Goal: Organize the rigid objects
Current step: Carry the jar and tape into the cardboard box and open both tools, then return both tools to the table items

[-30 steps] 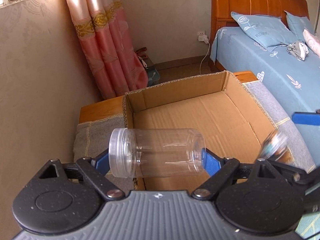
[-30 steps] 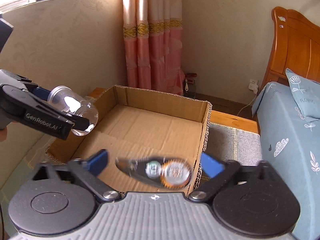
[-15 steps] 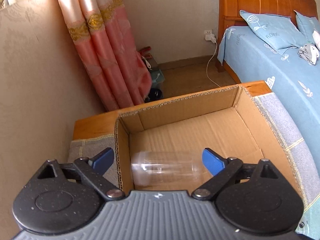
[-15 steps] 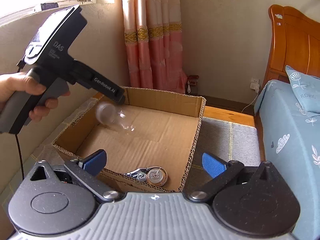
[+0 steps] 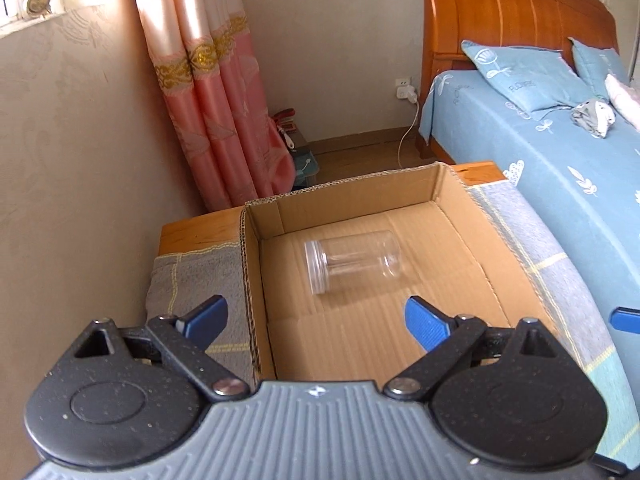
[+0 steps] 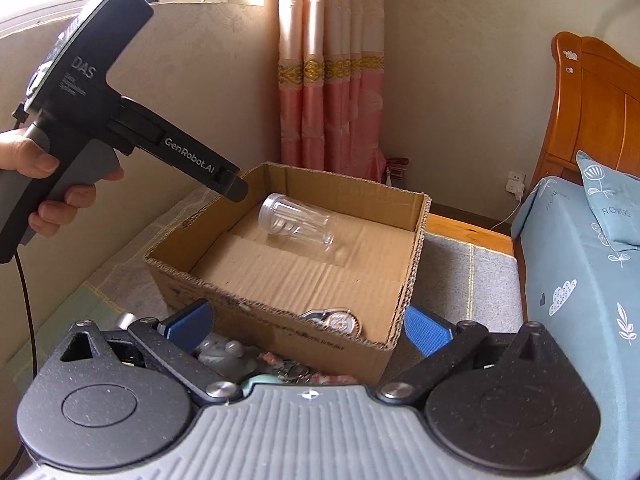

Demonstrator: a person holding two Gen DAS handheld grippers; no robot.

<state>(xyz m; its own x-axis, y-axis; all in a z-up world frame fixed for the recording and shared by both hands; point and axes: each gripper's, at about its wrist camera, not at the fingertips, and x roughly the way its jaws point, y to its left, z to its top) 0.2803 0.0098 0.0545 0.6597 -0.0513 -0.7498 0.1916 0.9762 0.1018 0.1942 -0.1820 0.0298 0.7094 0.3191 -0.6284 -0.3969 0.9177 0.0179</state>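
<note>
Your left gripper (image 5: 316, 318) and right gripper (image 6: 306, 324) both gape empty. Clear jar (image 5: 352, 266) lies in the cardboard box (image 6: 276, 300); only right view shows the tape dispenser (image 6: 334, 320).

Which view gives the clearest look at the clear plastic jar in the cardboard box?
The left wrist view: the clear jar lies on its side mid-floor of the cardboard box, unobstructed, seen from above. The right wrist view also shows the whole jar, but smaller, further off and at a slant.

Reading "DAS" and "GenRobot.AI" on the left gripper (image 6: 234, 188). Showing "FLOWERS" on the blue pillow (image 6: 612, 200).
</note>
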